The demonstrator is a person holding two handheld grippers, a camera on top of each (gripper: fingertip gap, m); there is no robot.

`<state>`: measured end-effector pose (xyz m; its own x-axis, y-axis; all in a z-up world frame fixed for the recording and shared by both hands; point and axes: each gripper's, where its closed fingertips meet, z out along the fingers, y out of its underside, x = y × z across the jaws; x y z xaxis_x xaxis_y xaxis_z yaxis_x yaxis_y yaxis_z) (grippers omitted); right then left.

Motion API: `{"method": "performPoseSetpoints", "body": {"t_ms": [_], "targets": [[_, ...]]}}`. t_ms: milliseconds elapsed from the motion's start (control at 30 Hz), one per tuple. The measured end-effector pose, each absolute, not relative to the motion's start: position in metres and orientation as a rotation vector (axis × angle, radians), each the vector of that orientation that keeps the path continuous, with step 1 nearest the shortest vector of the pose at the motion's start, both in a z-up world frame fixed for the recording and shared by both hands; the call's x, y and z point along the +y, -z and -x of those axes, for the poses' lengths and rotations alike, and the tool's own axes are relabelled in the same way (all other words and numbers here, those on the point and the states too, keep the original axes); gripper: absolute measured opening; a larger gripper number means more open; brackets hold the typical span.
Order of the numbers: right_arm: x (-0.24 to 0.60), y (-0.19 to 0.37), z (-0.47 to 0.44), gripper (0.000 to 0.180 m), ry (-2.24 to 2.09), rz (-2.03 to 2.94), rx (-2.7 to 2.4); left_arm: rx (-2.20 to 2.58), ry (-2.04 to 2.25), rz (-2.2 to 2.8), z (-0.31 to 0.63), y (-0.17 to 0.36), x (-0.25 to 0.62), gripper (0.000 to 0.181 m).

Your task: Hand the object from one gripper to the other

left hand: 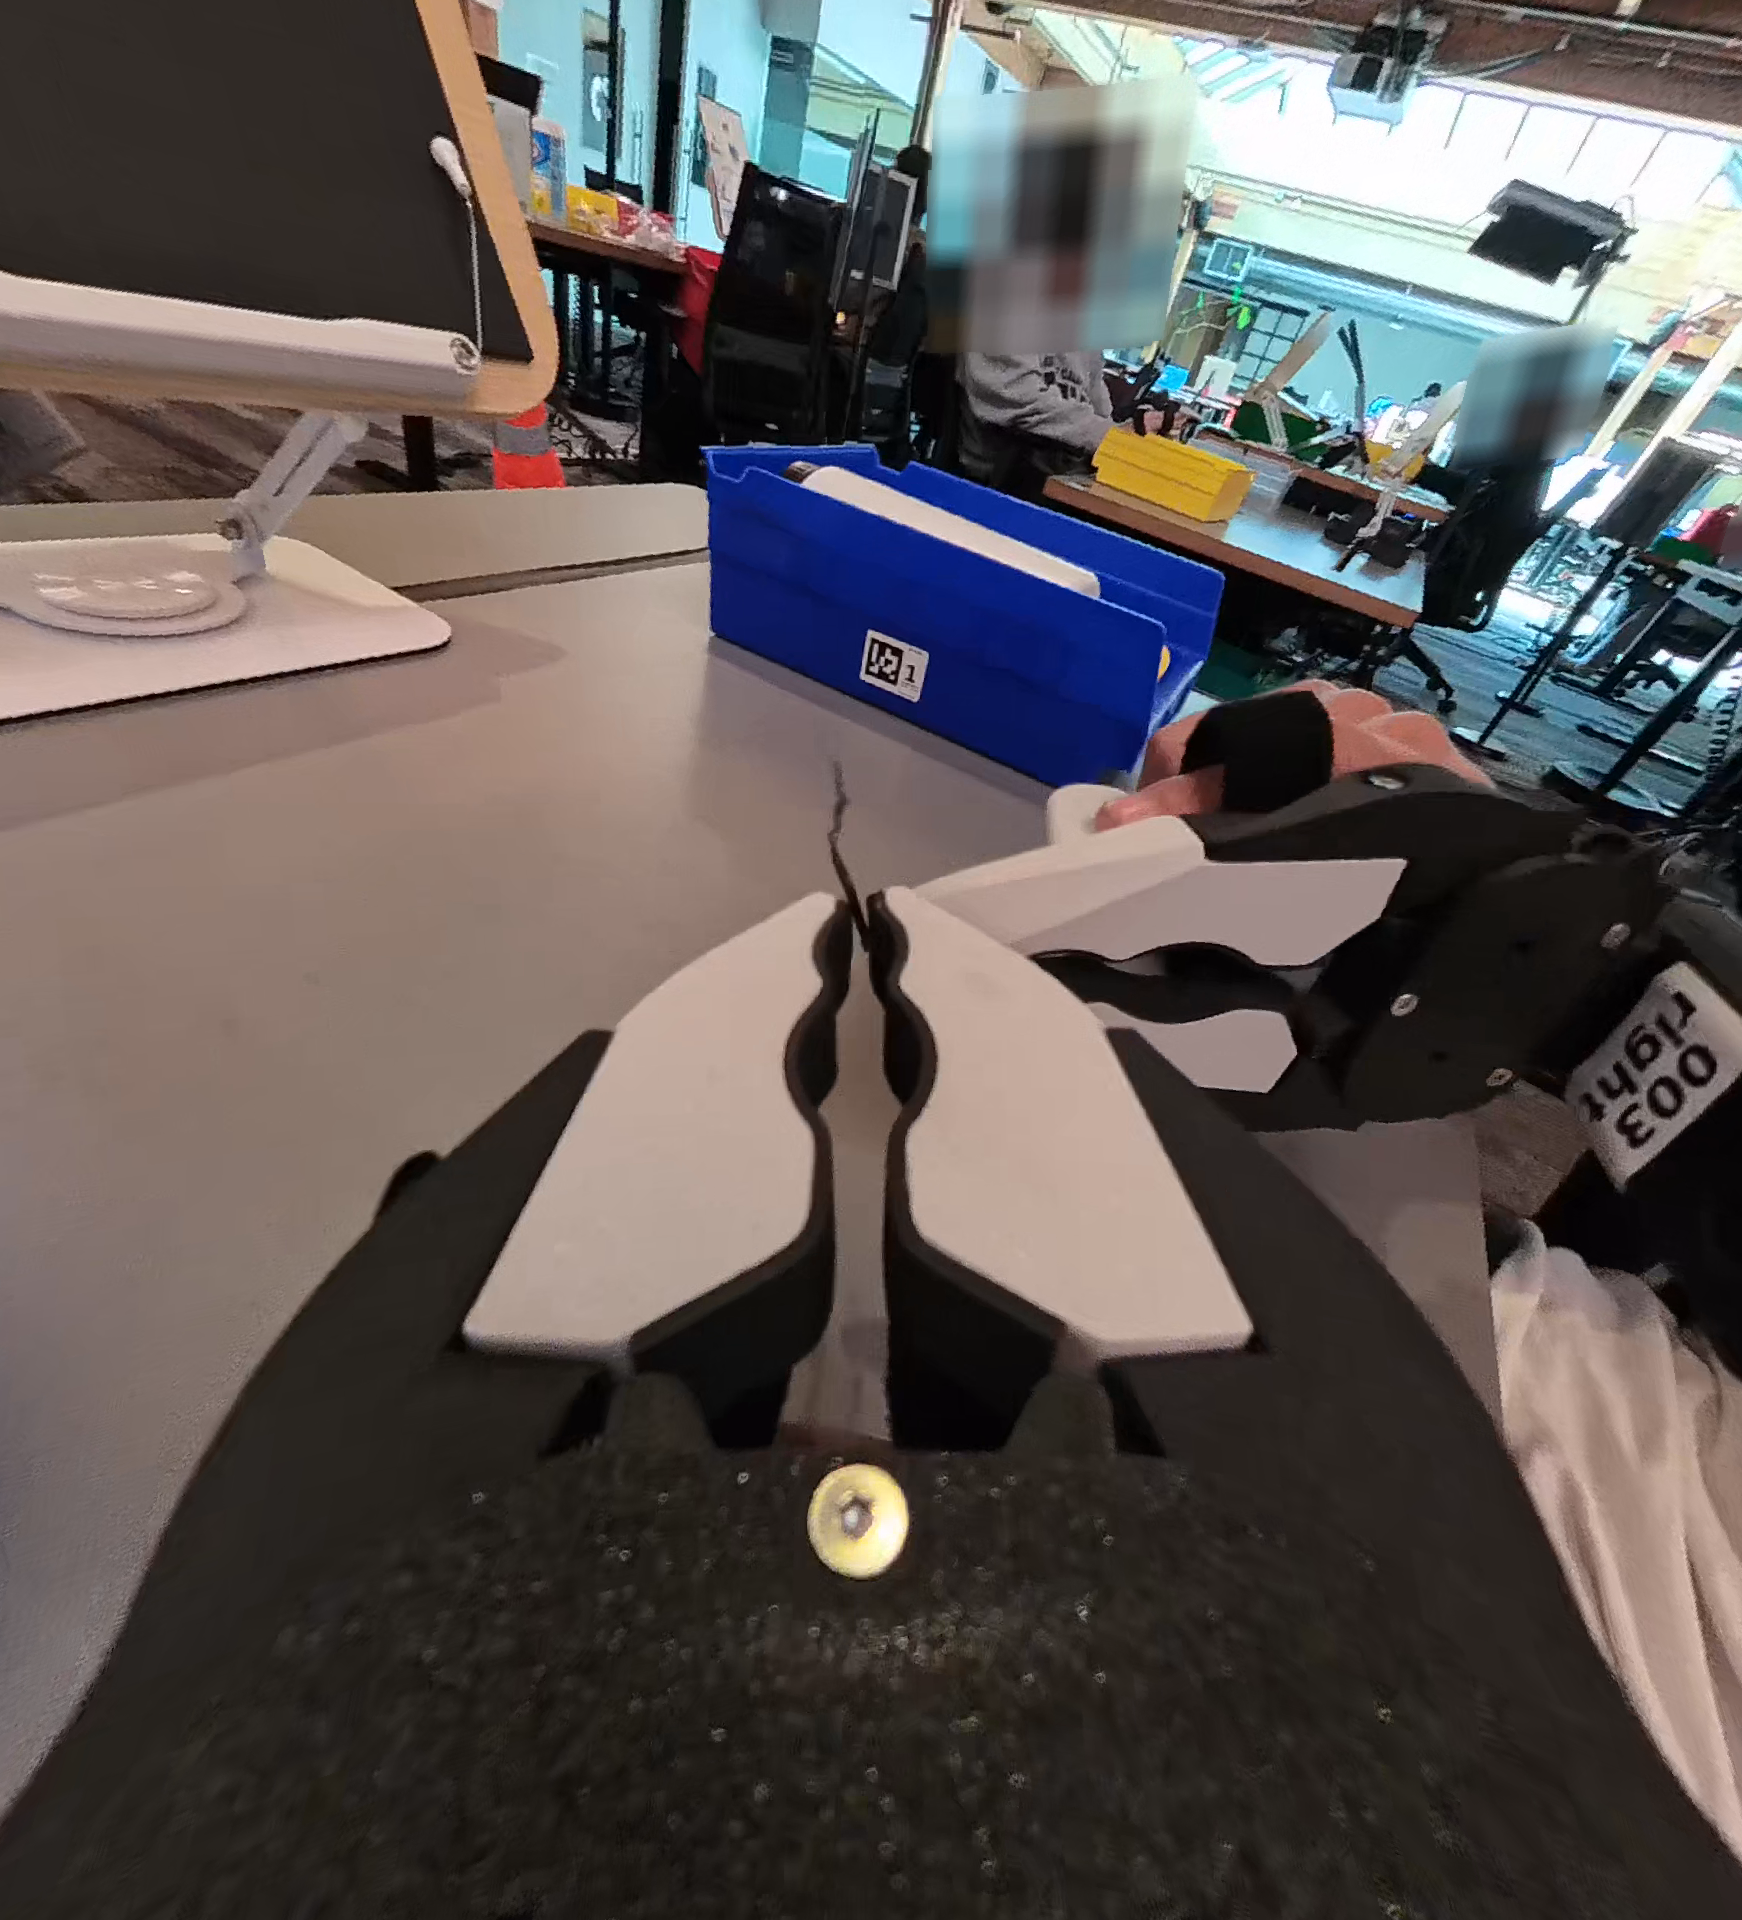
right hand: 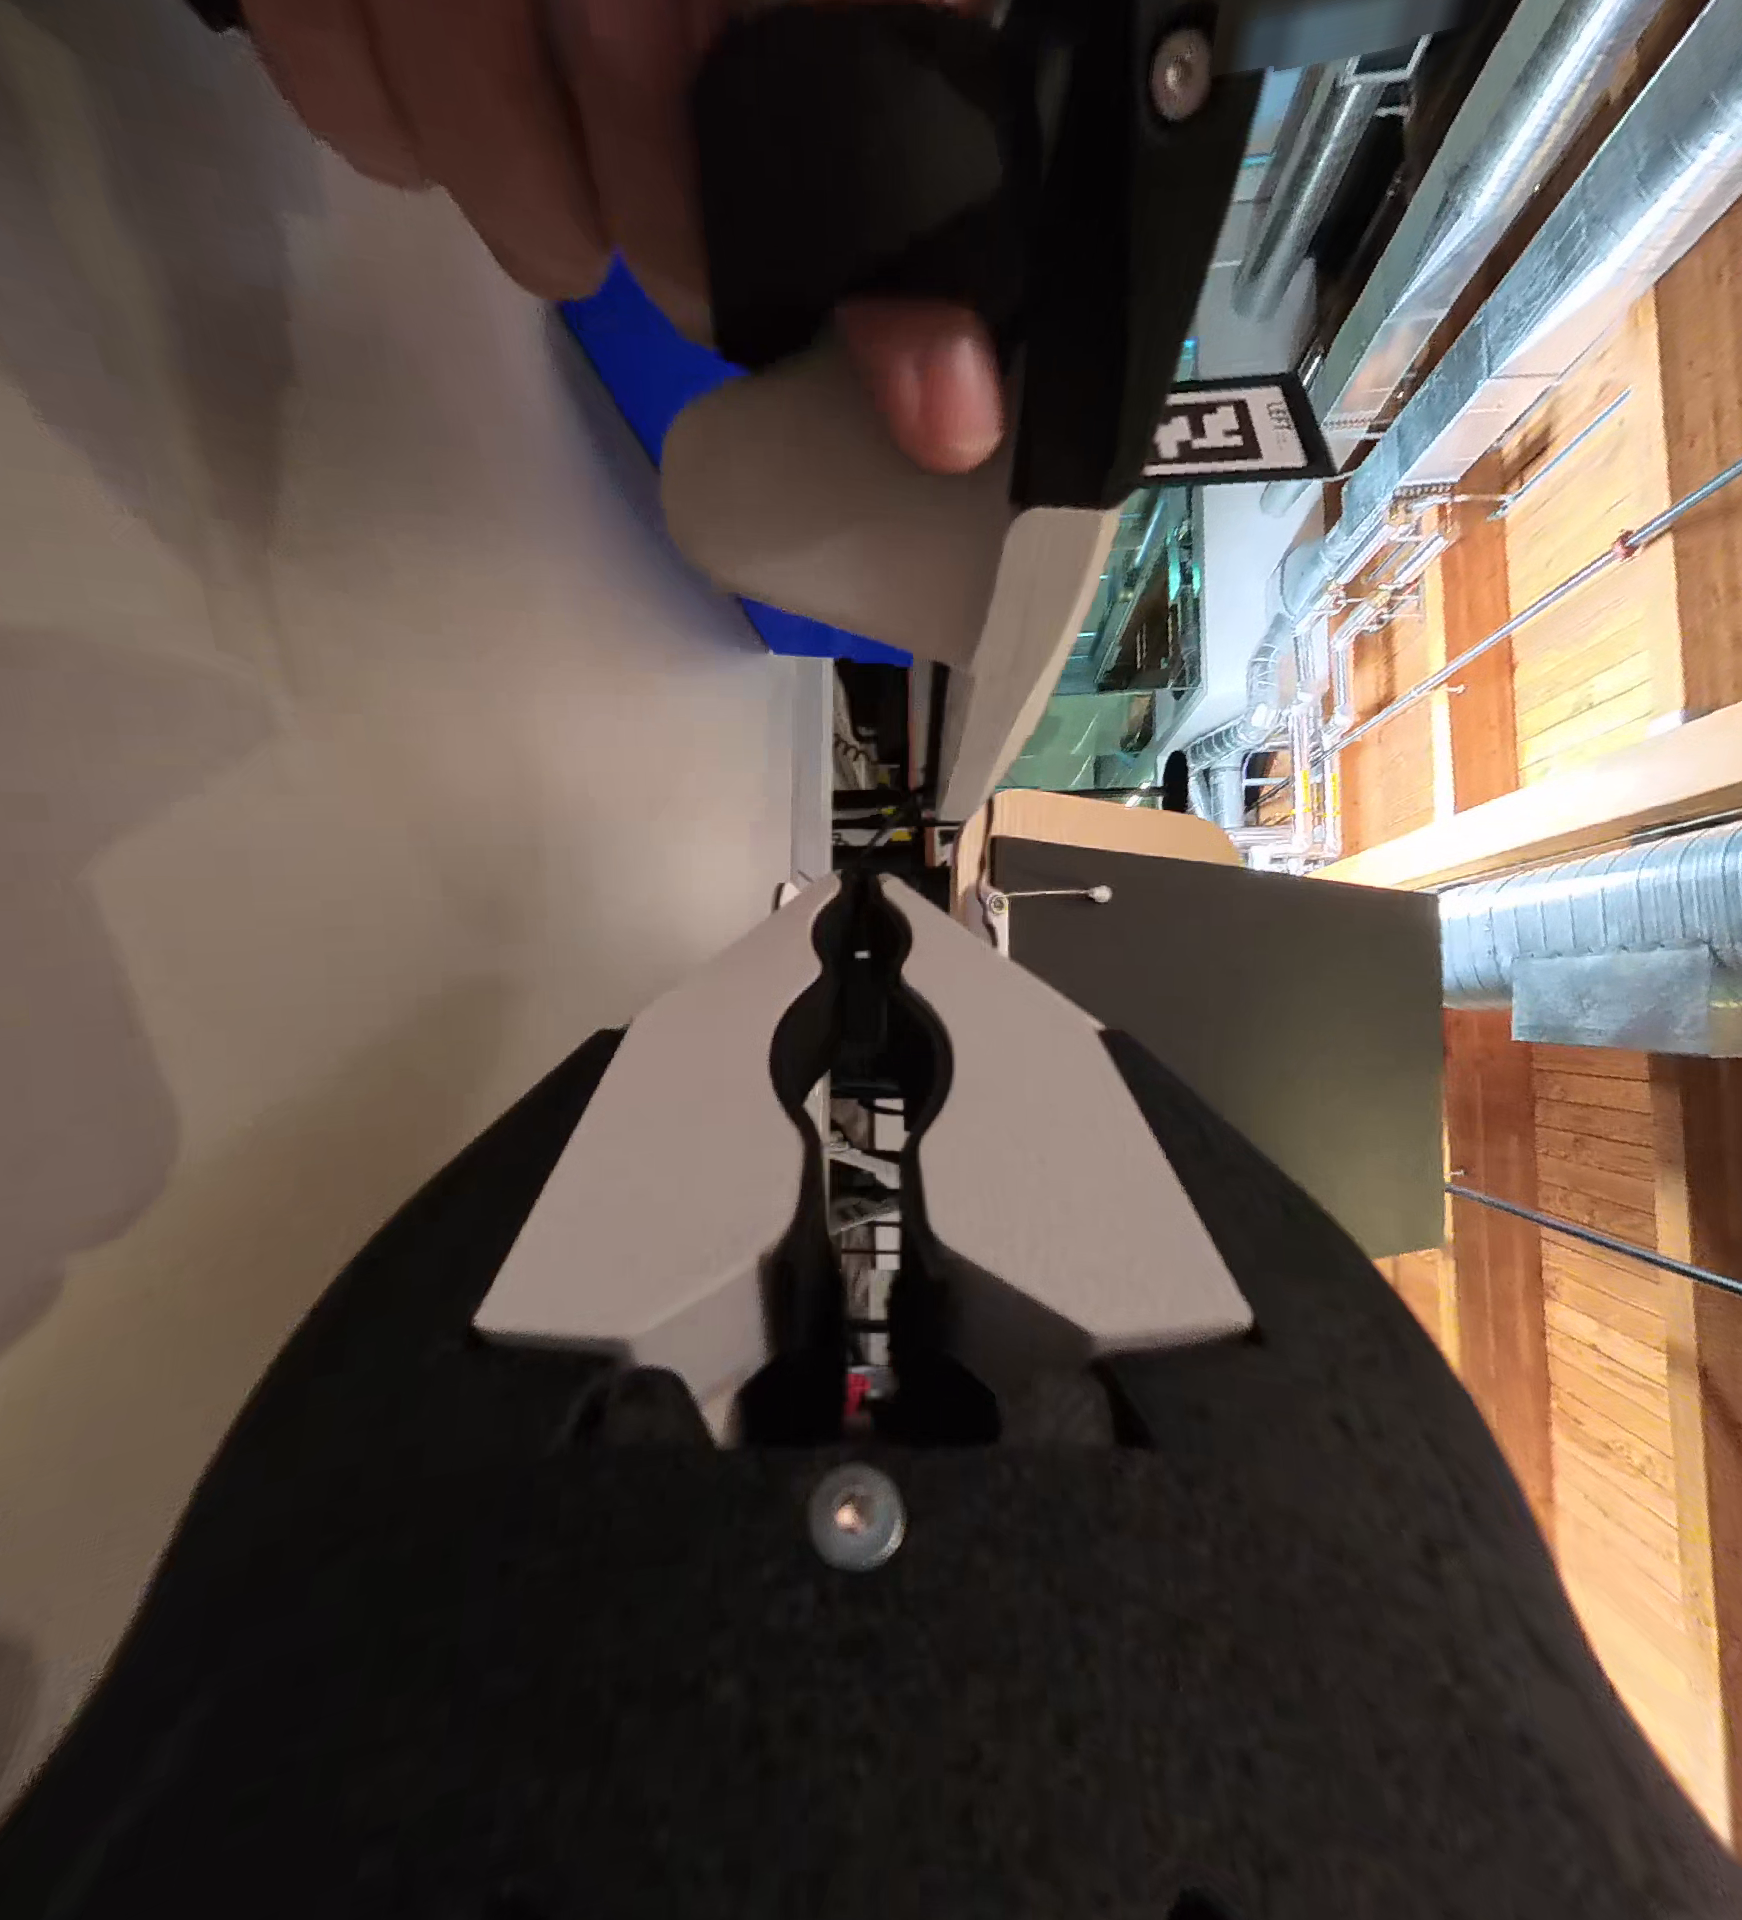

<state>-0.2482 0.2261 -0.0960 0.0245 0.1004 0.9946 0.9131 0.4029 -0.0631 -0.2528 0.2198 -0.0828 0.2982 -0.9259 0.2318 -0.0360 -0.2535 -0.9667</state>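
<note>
**2 claws meet on a thin black strand above the grey surface**

The left claw [left hand: 862, 925] is pressed together at its tips, pinching a thin black strand [left hand: 839, 831] that pokes up past them, kinked and slender. The right claw [left hand: 908, 902] comes in from the side, turned on edge, its tip touching the left claw's tip right at the strand. In the right wrist view the right claw [right hand: 862, 883] is nearly closed, with a dark thin thing [right hand: 862, 971] lying in the narrow gap between its pads; whether it is truly gripped there I cannot tell. The left claw's finger [right hand: 992, 665] reaches down to the same spot. Behind the strand stands a blue bin [left hand: 950, 623] on the surface [left hand: 327, 935], holding a white cylinder [left hand: 940, 530]. To the bin's left sits a white stand [left hand: 150, 613] carrying a dark board [left hand: 171, 156].
</note>
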Motion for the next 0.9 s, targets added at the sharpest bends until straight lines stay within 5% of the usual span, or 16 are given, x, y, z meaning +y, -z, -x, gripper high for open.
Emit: {"method": "performPoseSetpoints", "body": {"t_ms": [233,400,767,900], "targets": [[0.227,0.091,0.243,0.002,0.642,1.024,-1.261,0.905,1.150,1.574,0.252,0.079,0.218,0.001],[0.236,0.111,0.221,0.041,0.208,1.424,-1.133,0.896,1.065,1.551,0.262,0.075,0.227,0.000],[0.193,0.082,0.263,0.041,-1.628,1.745,-0.603,0.752,1.531,1.397,0.261,0.047,0.210,0.000],[0.202,0.064,0.256,0.029,-1.877,1.647,-0.353,0.667,1.705,1.308,0.262,0.033,0.203,0.000]]}}
